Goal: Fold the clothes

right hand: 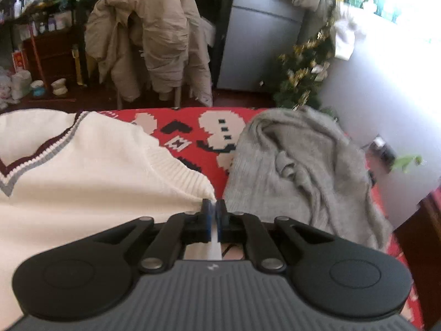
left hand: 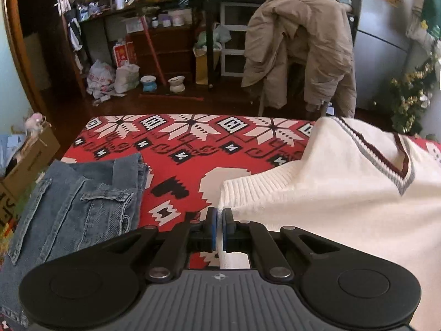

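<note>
A cream knit V-neck vest with maroon and grey trim lies on the red patterned blanket. My left gripper is shut on the vest's ribbed left corner. In the right wrist view the same vest fills the left side, and my right gripper is shut on its ribbed right corner. The fabric runs between both pairs of blue pads and hangs below them.
Folded blue jeans lie on the blanket at the left. A crumpled grey sweater lies at the right. Beyond the bed stand a chair draped with a beige coat, a fridge, cluttered shelves and a small decorated tree.
</note>
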{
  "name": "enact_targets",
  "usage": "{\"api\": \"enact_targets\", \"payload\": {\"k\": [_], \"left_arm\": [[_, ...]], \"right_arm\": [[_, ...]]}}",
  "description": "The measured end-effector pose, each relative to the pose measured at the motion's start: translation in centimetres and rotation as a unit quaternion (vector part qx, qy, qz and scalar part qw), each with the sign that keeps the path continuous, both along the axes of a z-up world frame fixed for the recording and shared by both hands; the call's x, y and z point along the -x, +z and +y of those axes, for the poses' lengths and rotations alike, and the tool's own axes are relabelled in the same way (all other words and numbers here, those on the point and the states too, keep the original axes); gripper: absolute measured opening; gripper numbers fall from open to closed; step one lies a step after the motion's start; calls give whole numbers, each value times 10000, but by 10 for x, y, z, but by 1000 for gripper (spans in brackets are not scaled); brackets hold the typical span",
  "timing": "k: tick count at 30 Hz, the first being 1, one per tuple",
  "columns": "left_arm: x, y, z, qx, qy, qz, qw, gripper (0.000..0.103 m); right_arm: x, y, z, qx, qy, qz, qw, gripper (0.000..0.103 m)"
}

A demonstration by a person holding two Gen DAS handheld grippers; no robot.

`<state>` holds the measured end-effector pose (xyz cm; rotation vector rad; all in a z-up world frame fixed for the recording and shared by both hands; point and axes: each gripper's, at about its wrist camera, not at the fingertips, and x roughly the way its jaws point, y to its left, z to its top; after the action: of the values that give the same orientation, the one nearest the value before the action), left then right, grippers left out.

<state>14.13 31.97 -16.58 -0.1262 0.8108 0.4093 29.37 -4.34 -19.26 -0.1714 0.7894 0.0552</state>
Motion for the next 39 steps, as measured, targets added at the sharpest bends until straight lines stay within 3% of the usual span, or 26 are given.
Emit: {"api": "enact_targets", "payload": {"k": [4,6,8,9,10,14,18,20,23,24,27,30,32,39], "left_arm": [[-6,-8,-7,-111,8,132,9999,11],[-2,-5,-5,8,63,110,9999,14],[6,1,0,210,106,5,9997,24],[10,5,1,297,109,-38,9995,37],[16,9,1,370,103,-73,9992,42],[39,21,-3,805,-36,-84,9967,43],[68,27,-19,1003,-109,32,9949,47],[85,24,-27,1026,-132,81,9946,48],[111,21,-39,1061,-166,154,9941,59],[120,20,-42,1073,-178,179,9939,61],[146,16,-54,1108,-212,252,9933,60],[171,13,-66,1143,-246,325,9926,57],[189,10,-74,1166,-269,374,9921,56],[213,4,-82,1273,-188,416,9908,56]], "right_arm": [[3,-9,11,263,129,-21,9996,4],[5,-8,8,181,148,-23,9997,8],[8,-2,1,16,151,-42,9999,22],[13,4,-4,-92,153,-67,9998,25],[18,10,-9,-173,159,-100,9997,29],[48,27,-29,-356,270,-77,9990,32],[93,39,-49,-541,461,66,9974,37],[119,43,-56,-549,577,110,9968,49],[158,48,-64,-502,720,76,9961,66],[170,49,-67,-537,709,78,9960,67],[202,49,-78,-669,654,127,9955,64],[231,45,-89,-758,524,172,9956,48],[245,40,-96,-794,453,236,9955,27],[260,25,-113,-1104,167,226,9935,21]]}}
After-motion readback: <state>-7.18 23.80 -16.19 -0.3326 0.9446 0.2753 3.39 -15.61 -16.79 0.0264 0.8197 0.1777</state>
